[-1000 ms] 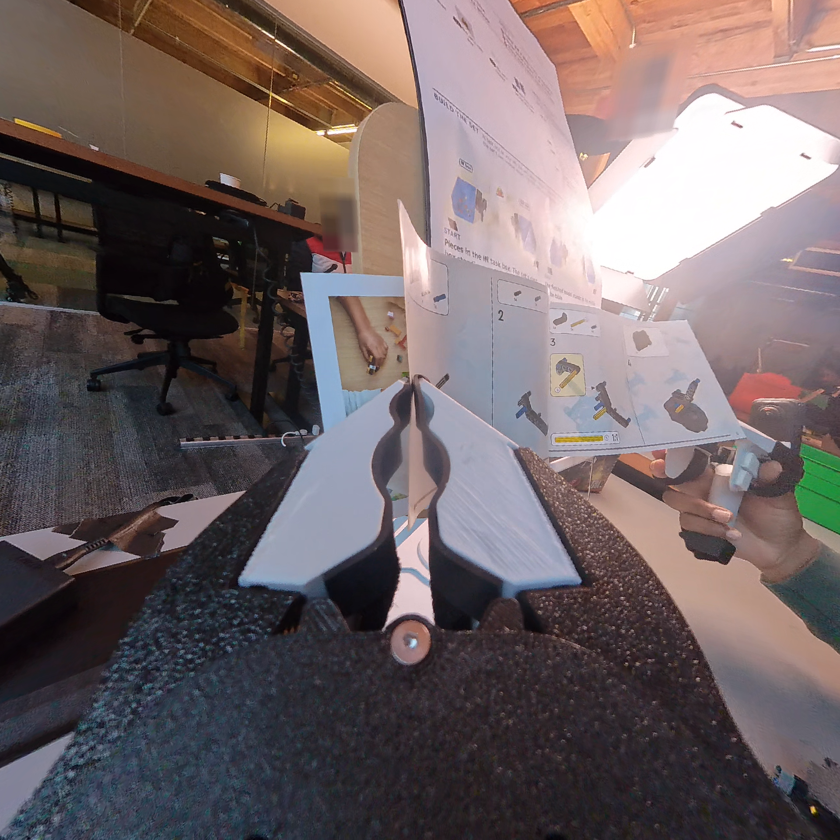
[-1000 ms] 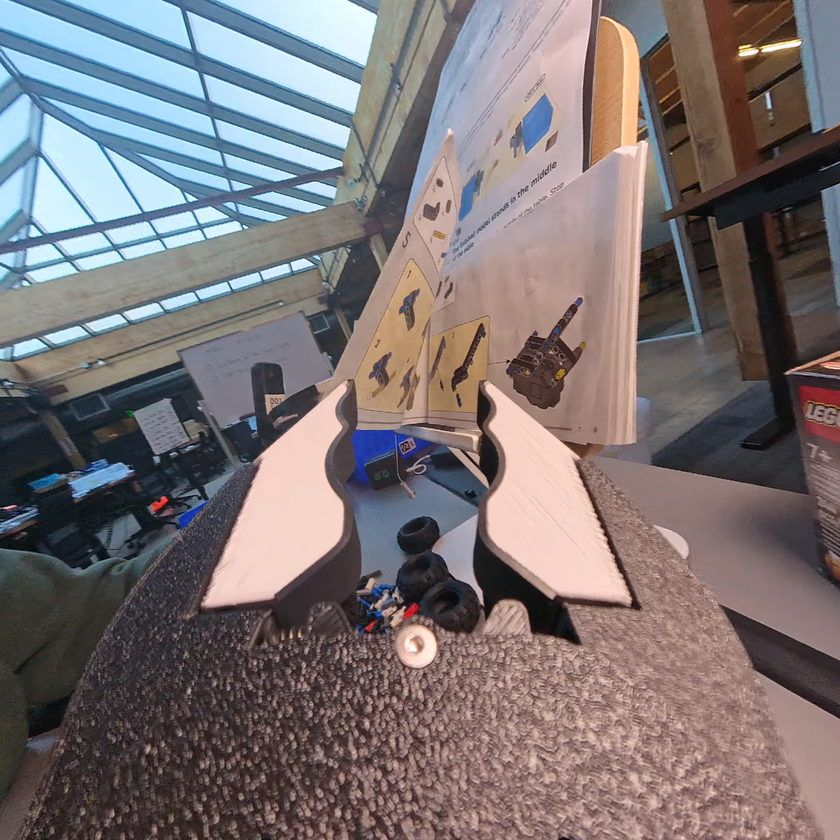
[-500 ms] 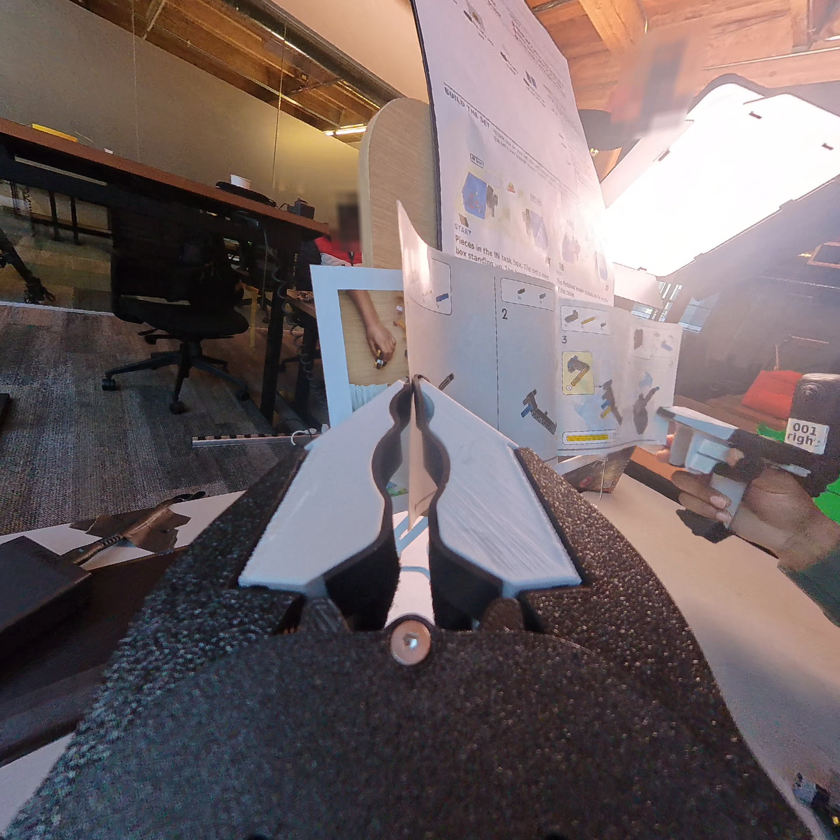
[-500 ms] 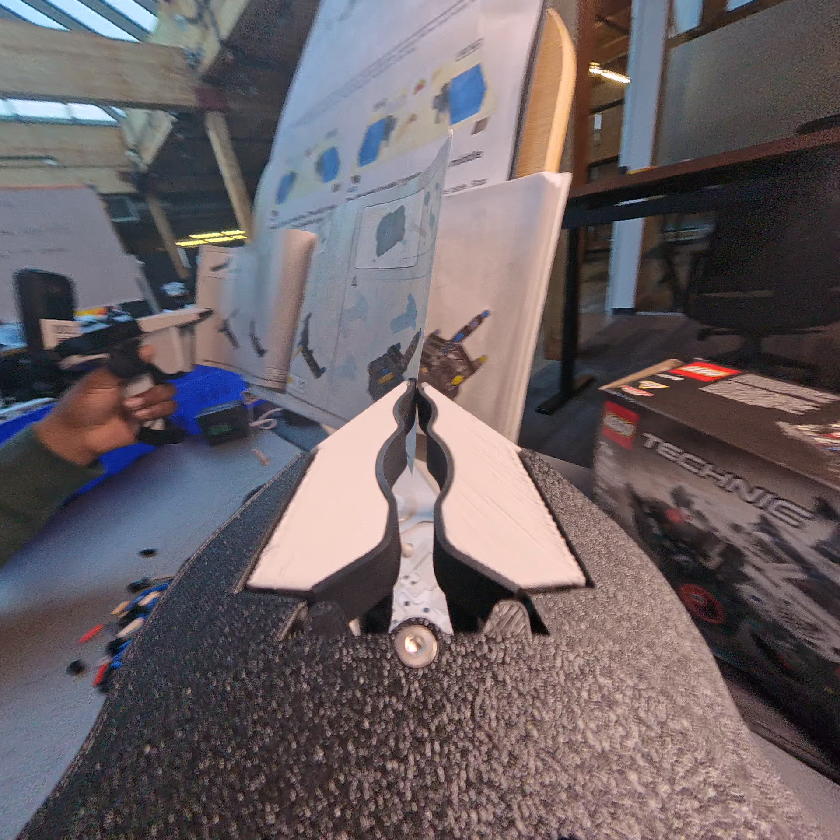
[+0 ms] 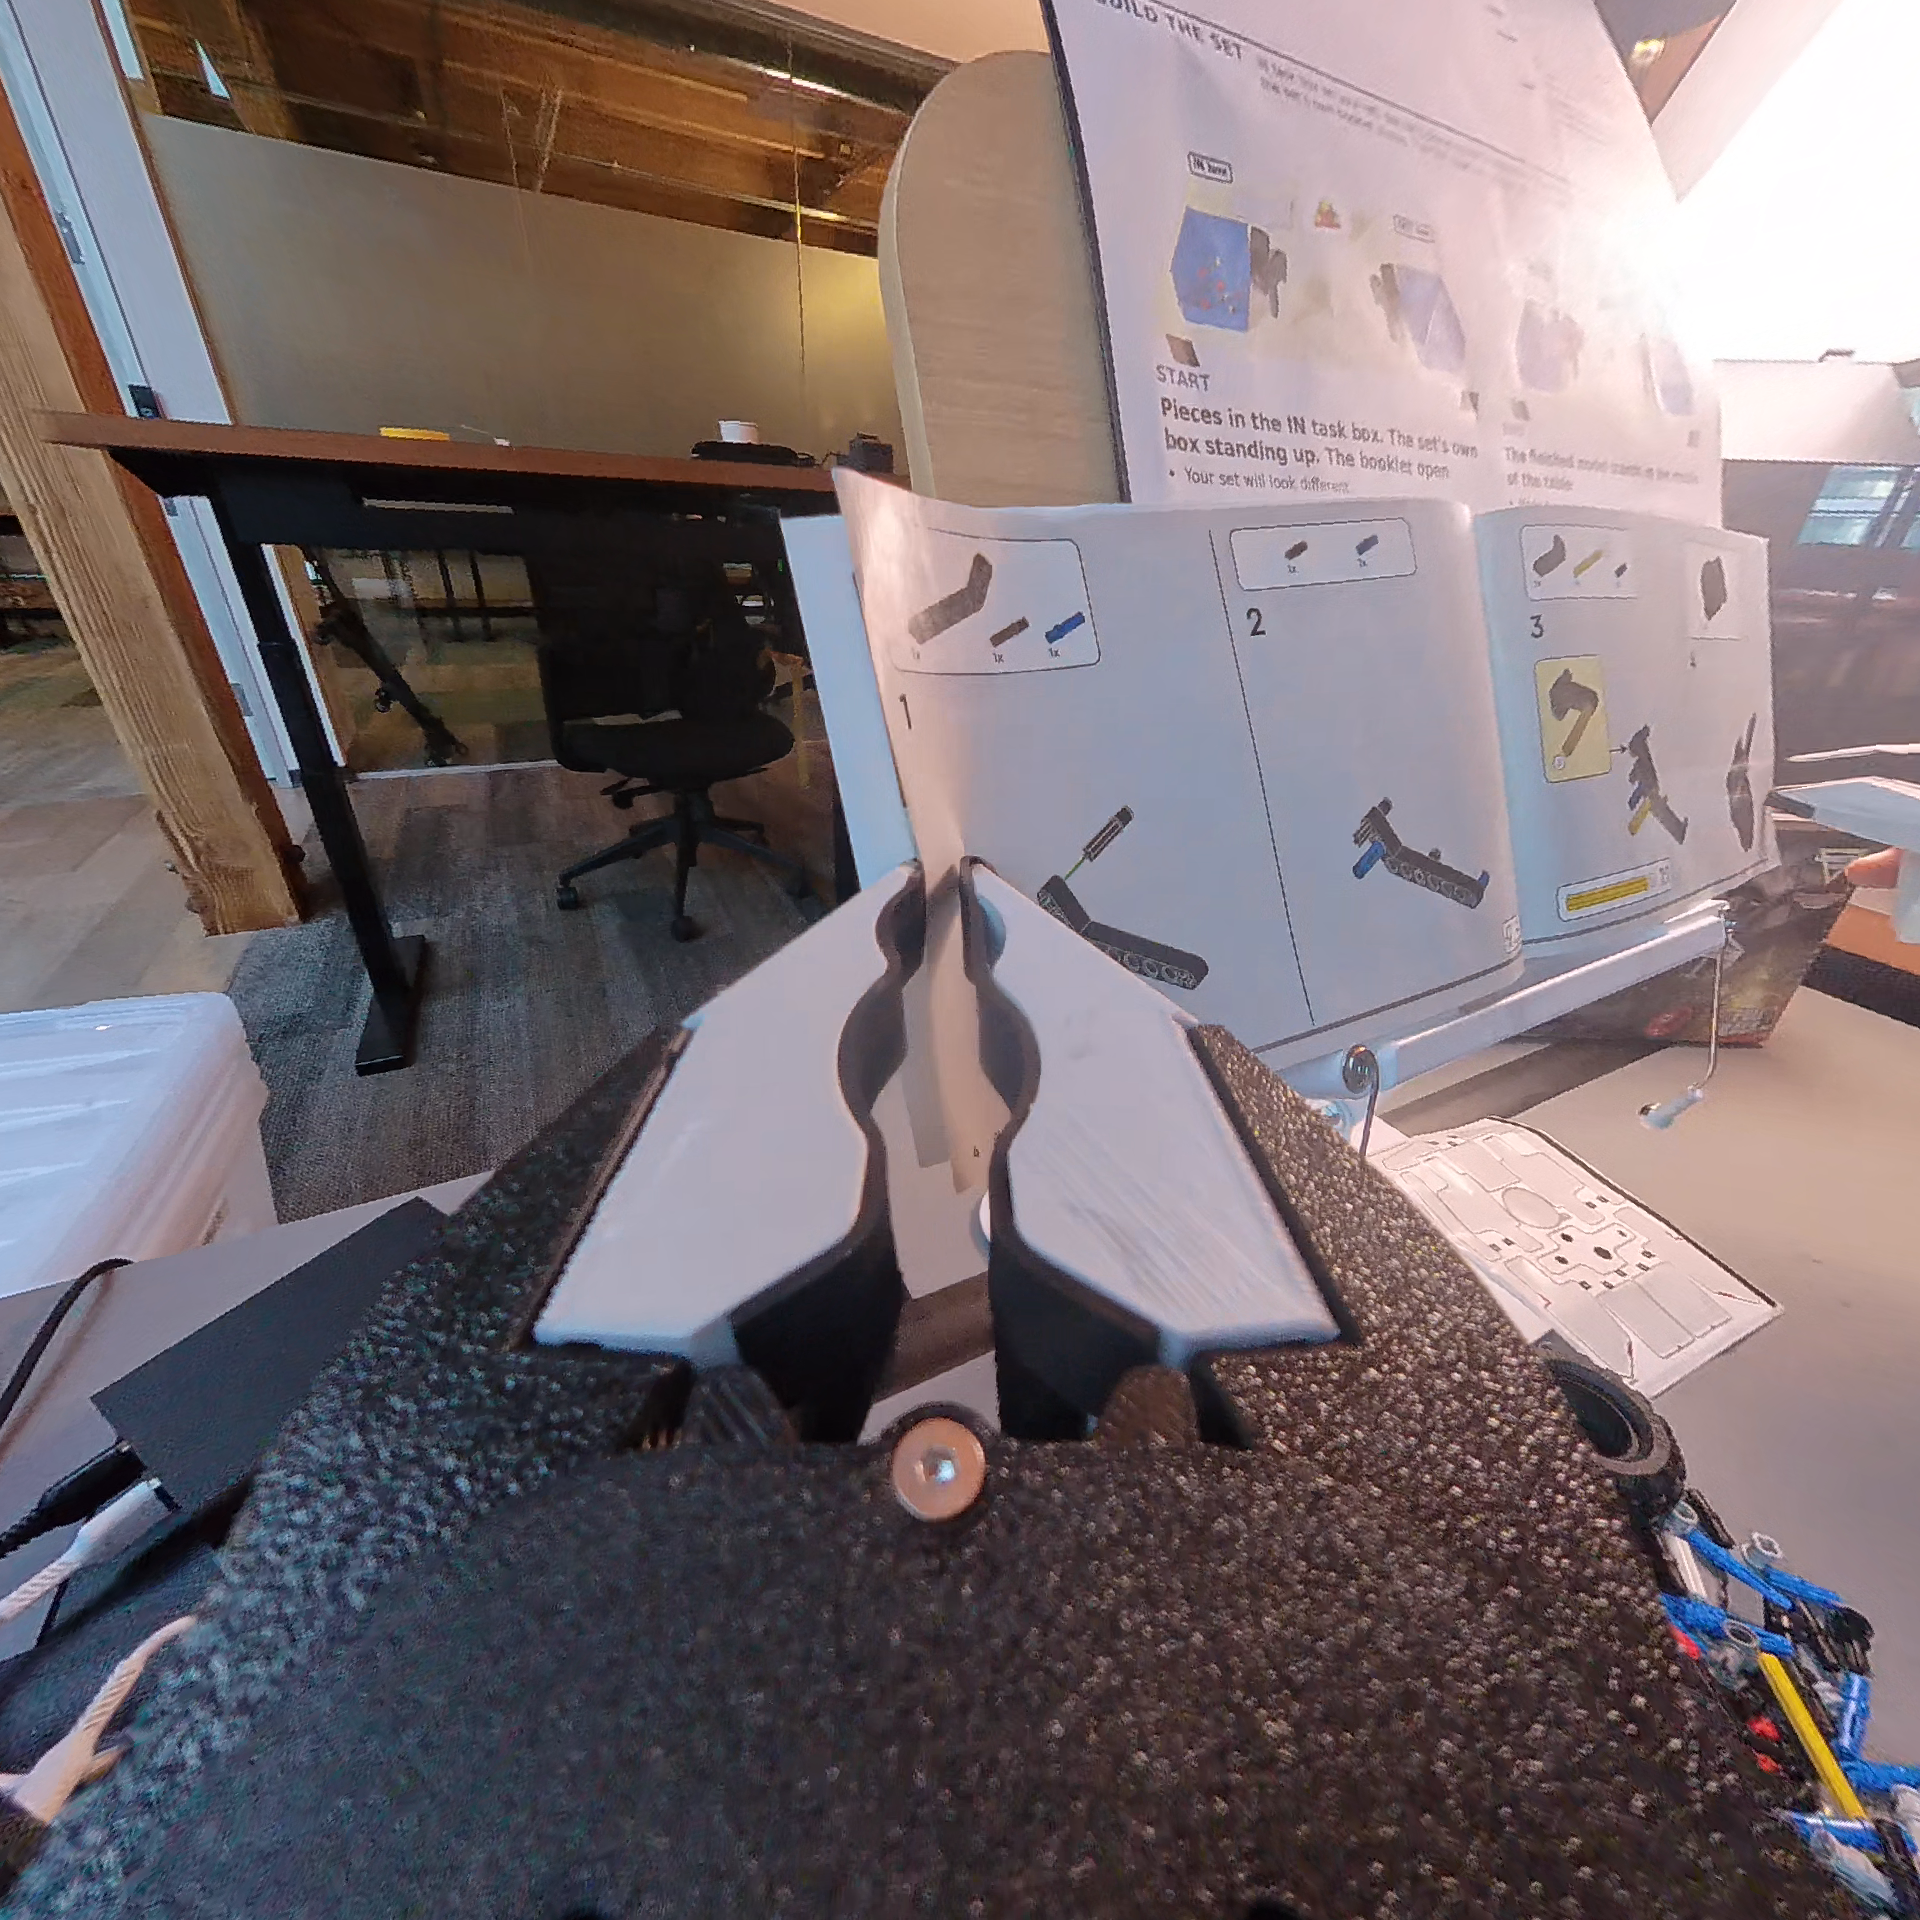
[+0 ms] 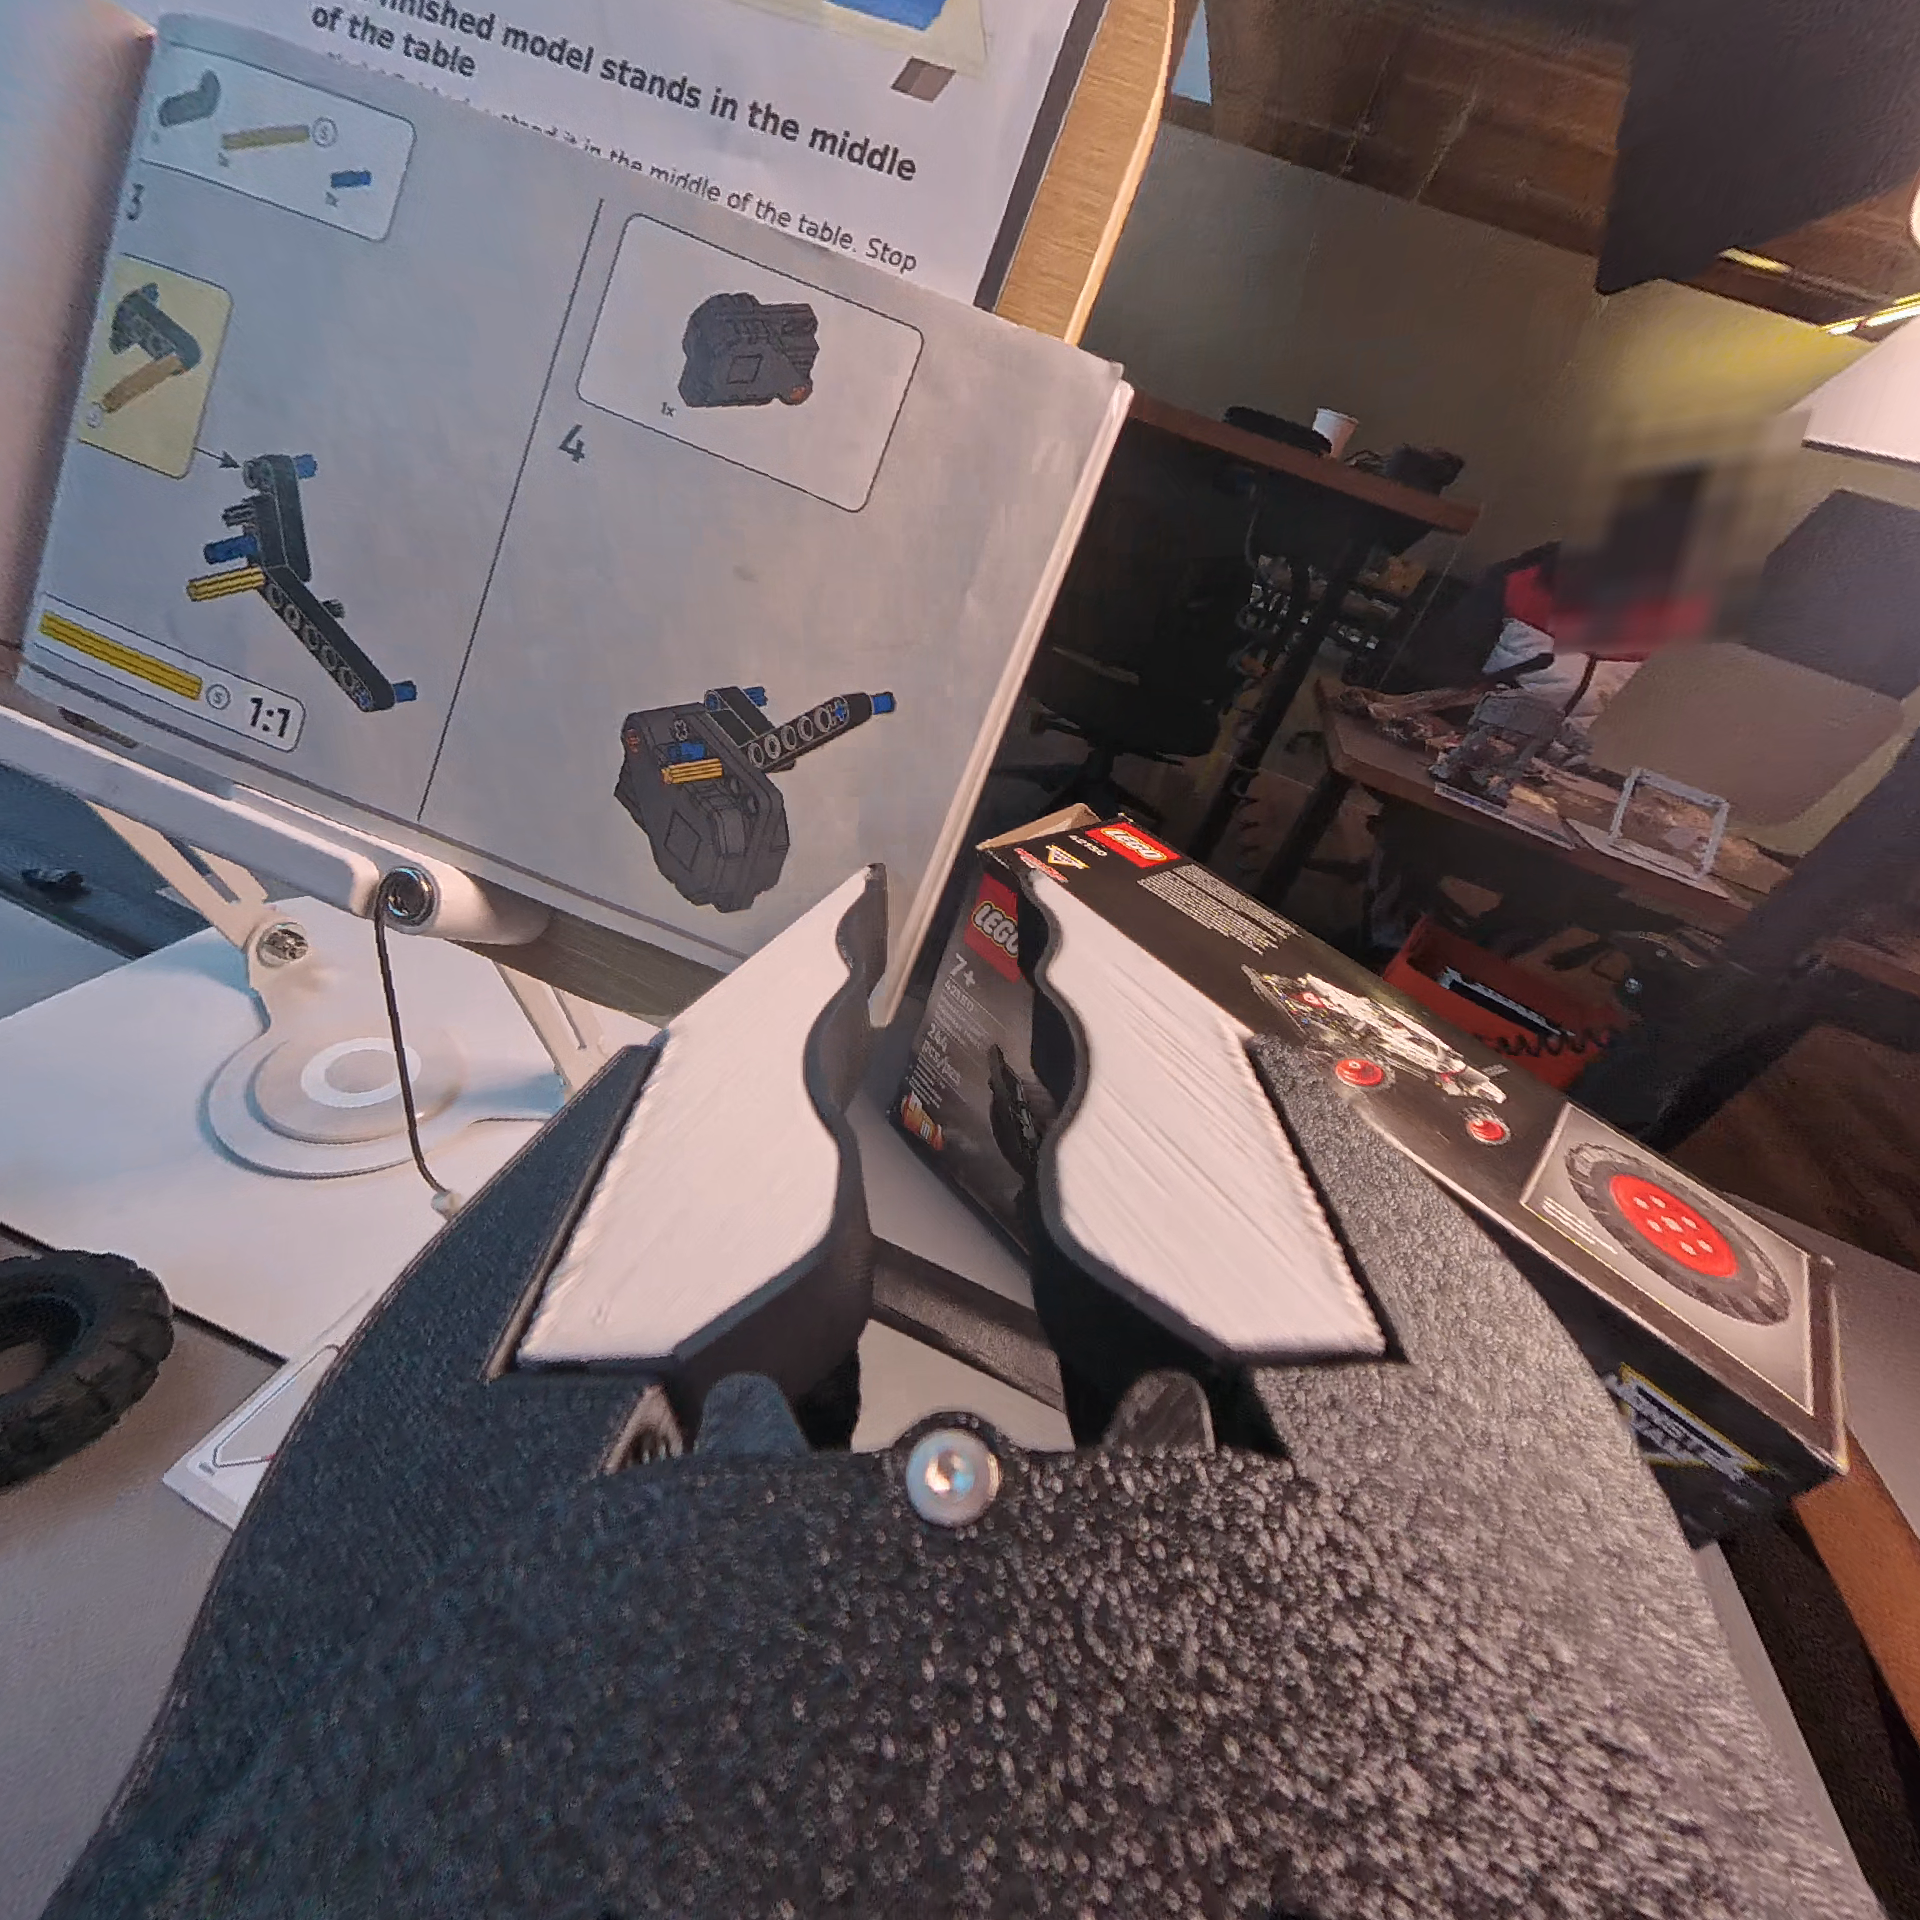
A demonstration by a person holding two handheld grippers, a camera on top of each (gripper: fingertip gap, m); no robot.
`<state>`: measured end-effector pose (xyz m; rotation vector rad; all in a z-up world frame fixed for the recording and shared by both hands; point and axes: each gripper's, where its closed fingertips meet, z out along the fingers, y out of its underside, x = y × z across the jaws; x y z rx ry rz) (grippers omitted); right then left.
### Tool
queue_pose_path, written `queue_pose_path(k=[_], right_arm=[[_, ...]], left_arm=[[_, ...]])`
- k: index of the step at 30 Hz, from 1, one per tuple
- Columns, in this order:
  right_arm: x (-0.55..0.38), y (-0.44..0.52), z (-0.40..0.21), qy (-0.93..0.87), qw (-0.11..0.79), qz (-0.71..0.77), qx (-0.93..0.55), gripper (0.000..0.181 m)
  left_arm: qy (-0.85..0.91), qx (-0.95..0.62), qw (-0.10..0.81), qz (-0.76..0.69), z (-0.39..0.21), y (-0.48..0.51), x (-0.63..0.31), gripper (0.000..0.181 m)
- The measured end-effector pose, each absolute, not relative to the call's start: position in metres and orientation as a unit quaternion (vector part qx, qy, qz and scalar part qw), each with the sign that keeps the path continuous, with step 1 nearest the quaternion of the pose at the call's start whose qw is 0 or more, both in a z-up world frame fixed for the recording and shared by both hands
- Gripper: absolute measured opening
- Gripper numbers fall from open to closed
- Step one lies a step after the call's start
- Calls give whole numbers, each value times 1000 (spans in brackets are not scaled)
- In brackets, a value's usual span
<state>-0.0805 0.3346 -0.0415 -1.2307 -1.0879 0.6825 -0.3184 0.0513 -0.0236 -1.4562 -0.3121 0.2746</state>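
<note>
In the left wrist view a clear bin (image 5: 114,1101) and a black pad (image 5: 260,1340) lie at the left, with a desk (image 5: 436,468) and office chair (image 5: 665,727) behind. The left gripper (image 5: 943,878) has its jaws pressed together on the left page edge of the booklet (image 5: 1195,769), which stands open on a white stand (image 5: 1507,1013), pages facing the camera, long axis running left to right. A poster (image 5: 1382,260) rises behind it. A flat sheet (image 5: 1569,1247) lies on the table (image 5: 1787,1174) to the right, with a tyre (image 5: 1616,1439) and loose blue and yellow parts (image 5: 1787,1662) at the edge; the other gripper (image 5: 1860,810) just shows far right.

The right wrist view alone shows a tyre (image 6: 73,1351) at the left, the stand's (image 6: 343,1081) round base, and the booklet's (image 6: 582,499) right page. The right gripper (image 6: 951,883) has its jaws spread, holding nothing, just beside the page's right edge. Behind its fingers lies a toy box (image 6: 1455,1101), long axis slanting away to the left.
</note>
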Motion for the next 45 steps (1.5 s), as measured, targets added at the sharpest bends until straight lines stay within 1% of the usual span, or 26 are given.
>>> queue_pose_path(k=[5,12,14,18,21,24,26,28,30,34,36,39,40,41,42,45], right_arm=[[-57,334,-38,-465,632,299,-544,24],[-29,291,-47,-491,612,327,-526,25],[-20,272,-51,-507,600,341,-517,25],[-2,238,-60,-542,576,354,-499,26],[13,216,-64,-563,558,363,-489,28],[28,190,-73,-592,528,379,-476,29],[38,171,-84,-629,502,381,-455,23],[46,157,-93,-664,490,370,-426,17],[52,142,-103,-699,461,364,-407,17],[67,103,-135,-774,366,370,-362,20],[76,78,-156,-811,298,374,-338,29],[71,65,-190,-848,260,327,-327,45],[67,63,-200,-854,257,314,-326,44],[64,61,-208,-856,251,310,-328,35],[60,58,-210,-851,249,323,-332,33],[51,44,-197,-808,235,413,-349,25]], left_arm=[[-146,-654,732,120,-17,46,-318,8],[-162,-648,733,133,-12,36,-323,8],[-182,-636,735,146,-6,27,-329,11],[-212,-596,756,170,21,2,-331,23],[-165,-590,774,160,52,-3,-300,29],[-85,-597,788,126,80,2,-244,34],[-18,-621,776,106,84,11,-201,34],[47,-658,747,78,70,22,-158,38],[96,-693,714,20,42,29,-117,41],[140,-767,621,-78,-50,21,-53,44],[152,-799,571,-112,-100,13,-28,45],[173,-837,504,-128,-160,3,0,45],[180,-845,485,-135,-173,1,8,46],[187,-850,470,-143,-183,0,16,48],[194,-853,461,-149,-189,1,22,48],[211,-857,442,-159,-199,0,32,55]])
